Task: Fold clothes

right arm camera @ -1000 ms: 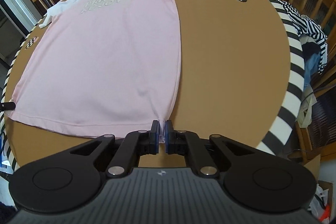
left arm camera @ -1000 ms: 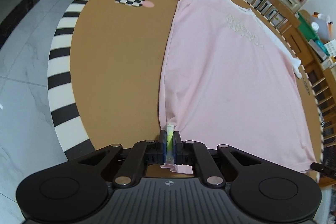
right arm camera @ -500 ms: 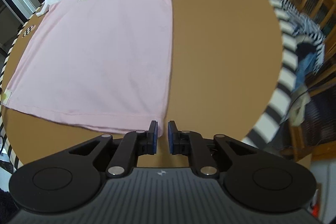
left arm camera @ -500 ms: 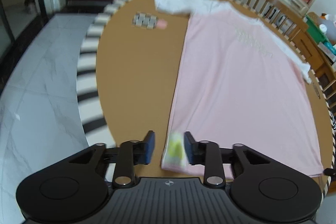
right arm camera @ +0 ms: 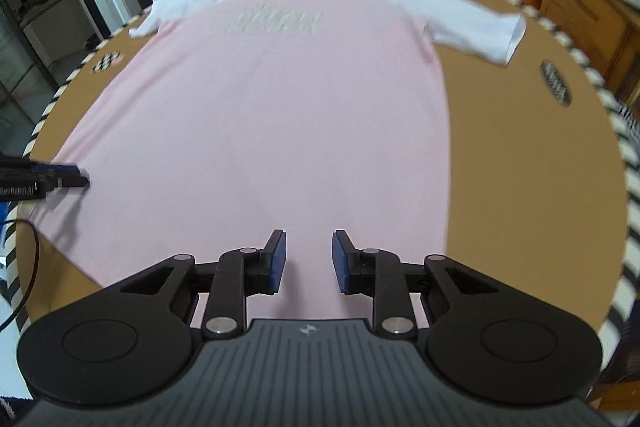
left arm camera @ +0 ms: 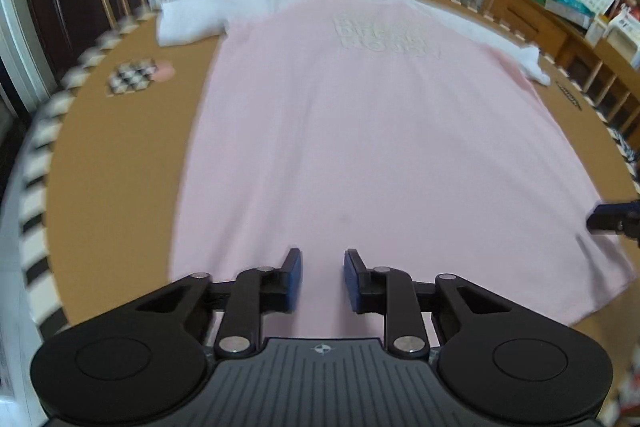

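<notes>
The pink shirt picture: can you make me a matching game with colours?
Things:
1. shirt body
2. sleeves
3. table top
4. pads on the right hand-held gripper

Colours:
A. brown
B. blue
C. pink
D. white

Pairs: 1-C, 2-D, 3-A, 4-B

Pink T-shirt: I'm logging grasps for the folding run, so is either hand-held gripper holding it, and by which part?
Nothing is held. The left hand-held gripper and right hand-held gripper are both open above the pink T-shirt, which lies flat on the table.
</notes>
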### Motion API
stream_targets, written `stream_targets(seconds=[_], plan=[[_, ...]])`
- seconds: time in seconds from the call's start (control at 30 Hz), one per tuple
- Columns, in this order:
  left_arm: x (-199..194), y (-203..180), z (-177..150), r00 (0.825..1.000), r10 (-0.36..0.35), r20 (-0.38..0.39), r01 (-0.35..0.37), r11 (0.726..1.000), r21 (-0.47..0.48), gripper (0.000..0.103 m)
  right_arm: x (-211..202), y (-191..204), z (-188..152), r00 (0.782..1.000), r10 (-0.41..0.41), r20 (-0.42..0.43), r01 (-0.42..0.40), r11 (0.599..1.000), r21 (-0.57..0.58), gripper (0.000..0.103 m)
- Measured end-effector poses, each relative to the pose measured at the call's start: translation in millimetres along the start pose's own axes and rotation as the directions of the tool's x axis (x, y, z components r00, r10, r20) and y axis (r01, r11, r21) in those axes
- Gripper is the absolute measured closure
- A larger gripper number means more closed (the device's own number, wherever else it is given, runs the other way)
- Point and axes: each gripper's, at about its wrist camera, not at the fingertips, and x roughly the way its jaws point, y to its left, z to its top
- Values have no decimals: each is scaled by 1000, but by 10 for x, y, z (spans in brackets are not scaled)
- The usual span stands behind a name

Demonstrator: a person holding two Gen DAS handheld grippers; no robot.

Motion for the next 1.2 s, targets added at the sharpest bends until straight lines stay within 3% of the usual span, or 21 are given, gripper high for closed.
stream_targets(seconds=[0.1,0.2,0.4,0.63,0.77,0.87,1.0,1.2], plan=[[-27,-59,-23,1000,26,-3,-26,997,78,78,37,2,-107,1000,-6,-20,6,1000,8,76],[-10,-59,9,1000,20,-20,-19,997,74,78,28,45,-179,999,-30,-10,30,1000,-5,76],[-26,74,-1,999,-42,-32,46,987,155,77,-12,271,-55,994,-106,-1,106,990,90,74],[-57,466,195,985,-175,-12,170,940,297,73,27,1317,187,979,-177,96,157,970,186,72],[-76,729,411,976,-215,-36,212,902,376,72,161,1915,251,972,-209,107,175,949,264,72],[-102,900,537,973,-228,-42,226,889,397,72,232,2253,296,971,-216,103,177,937,301,73],[-30,1077,681,962,-267,-61,269,877,399,69,321,2555,390,969,-232,86,202,942,269,73],[248,1207,934,954,-283,-99,296,839,456,67,527,2692,615,965,-245,91,209,931,299,72]])
